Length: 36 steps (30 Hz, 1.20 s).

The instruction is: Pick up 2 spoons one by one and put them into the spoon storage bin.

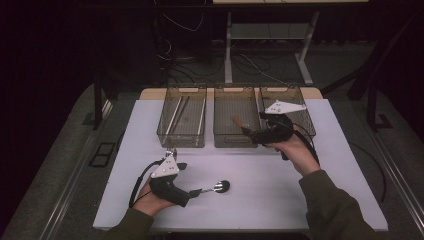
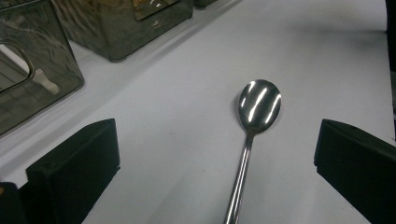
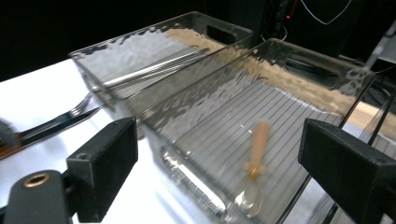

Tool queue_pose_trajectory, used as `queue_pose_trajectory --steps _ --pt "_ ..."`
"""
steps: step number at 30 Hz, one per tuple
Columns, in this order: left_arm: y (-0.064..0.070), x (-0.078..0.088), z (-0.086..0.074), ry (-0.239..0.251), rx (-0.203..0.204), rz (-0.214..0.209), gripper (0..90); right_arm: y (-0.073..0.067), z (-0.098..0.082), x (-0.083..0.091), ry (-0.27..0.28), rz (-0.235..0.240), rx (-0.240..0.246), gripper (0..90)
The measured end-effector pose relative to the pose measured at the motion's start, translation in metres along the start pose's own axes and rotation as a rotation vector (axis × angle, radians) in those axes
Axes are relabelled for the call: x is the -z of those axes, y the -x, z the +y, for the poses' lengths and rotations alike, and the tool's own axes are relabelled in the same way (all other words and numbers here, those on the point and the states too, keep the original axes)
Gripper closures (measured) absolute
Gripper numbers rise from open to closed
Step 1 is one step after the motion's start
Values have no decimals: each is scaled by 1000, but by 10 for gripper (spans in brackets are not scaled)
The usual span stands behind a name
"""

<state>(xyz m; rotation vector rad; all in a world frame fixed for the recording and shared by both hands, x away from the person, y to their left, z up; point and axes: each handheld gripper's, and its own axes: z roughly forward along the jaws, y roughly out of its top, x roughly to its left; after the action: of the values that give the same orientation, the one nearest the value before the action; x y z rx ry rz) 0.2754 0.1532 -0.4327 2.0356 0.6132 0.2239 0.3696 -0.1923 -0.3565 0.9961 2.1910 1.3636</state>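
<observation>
Sorting cutlery: my right tool (image 1: 248, 132) hangs apart over the middle bin (image 1: 235, 140), wooden-handled spoon (image 3: 255, 158) inside; my left tool (image 1: 196, 192), jaws apart, straddles the metal spoon (image 2: 258, 107) on the table (image 1: 280, 190), ungrasped.

Two hands, two grippers, both with jaws apart

The left hand (image 1: 150, 200) holds the black left gripper (image 1: 199, 191) low and level, pointing right, its jaws spread wide. The right hand (image 1: 296, 152), in an olive sleeve (image 1: 335, 210), holds the black right gripper (image 1: 246, 131) farther forward, pointing left, its jaws wide apart and gripping nothing.
</observation>
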Motion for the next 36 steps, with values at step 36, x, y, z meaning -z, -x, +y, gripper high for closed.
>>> queue_pose_trajectory --steps 36 --pt "2 -6 9 -32 -12 -5 23 0 -124 78 -46 34 -73 123"
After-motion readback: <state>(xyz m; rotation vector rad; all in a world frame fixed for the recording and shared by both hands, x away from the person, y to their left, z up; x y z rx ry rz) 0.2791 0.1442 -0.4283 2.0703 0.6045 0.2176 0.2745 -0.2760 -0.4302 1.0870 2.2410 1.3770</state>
